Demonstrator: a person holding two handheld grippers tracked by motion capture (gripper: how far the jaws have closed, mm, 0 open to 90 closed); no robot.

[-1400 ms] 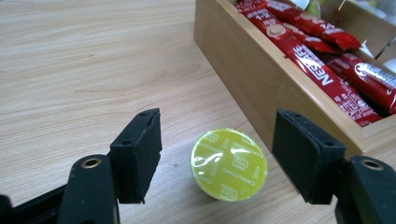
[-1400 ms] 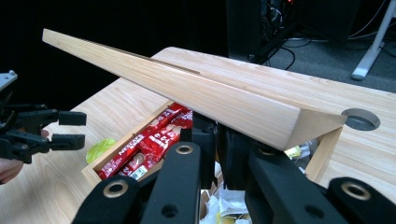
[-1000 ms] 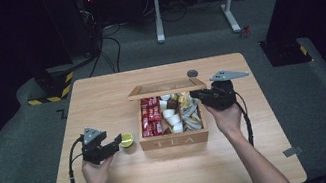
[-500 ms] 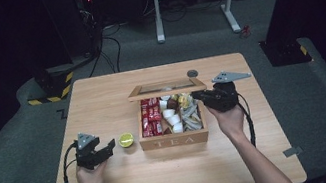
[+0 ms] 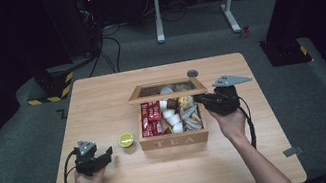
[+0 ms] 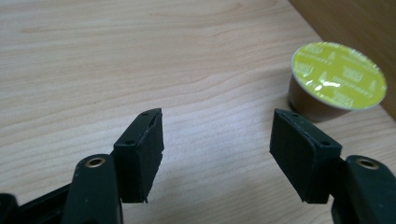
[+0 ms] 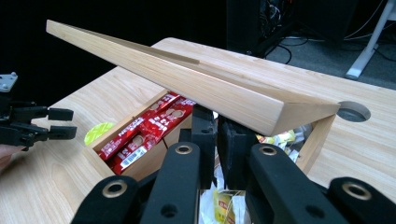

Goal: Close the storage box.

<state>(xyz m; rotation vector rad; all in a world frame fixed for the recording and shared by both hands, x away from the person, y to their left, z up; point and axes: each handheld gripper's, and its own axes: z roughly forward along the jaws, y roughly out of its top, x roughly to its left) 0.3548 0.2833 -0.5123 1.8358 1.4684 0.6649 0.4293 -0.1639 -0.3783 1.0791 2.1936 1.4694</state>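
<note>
In the right gripper view the tea box (image 7: pixel 140 154) lid (image 7: pixel 187 74) hangs over the right gripper (image 7: pixel 217 140), jaws pressed together. Left of the box, the lime-topped capsule (image 6: pixel 337 79) stands beyond the left gripper (image 6: pixel 217 154), jaws spread.

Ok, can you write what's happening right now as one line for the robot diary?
left gripper: open, empty | green-lidded capsule: on table beside it | right gripper: shut, propping tea box lid | tea box: open

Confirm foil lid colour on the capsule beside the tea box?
Lime green with faint print, on a brown capsule; the left gripper view shows it best.
</note>
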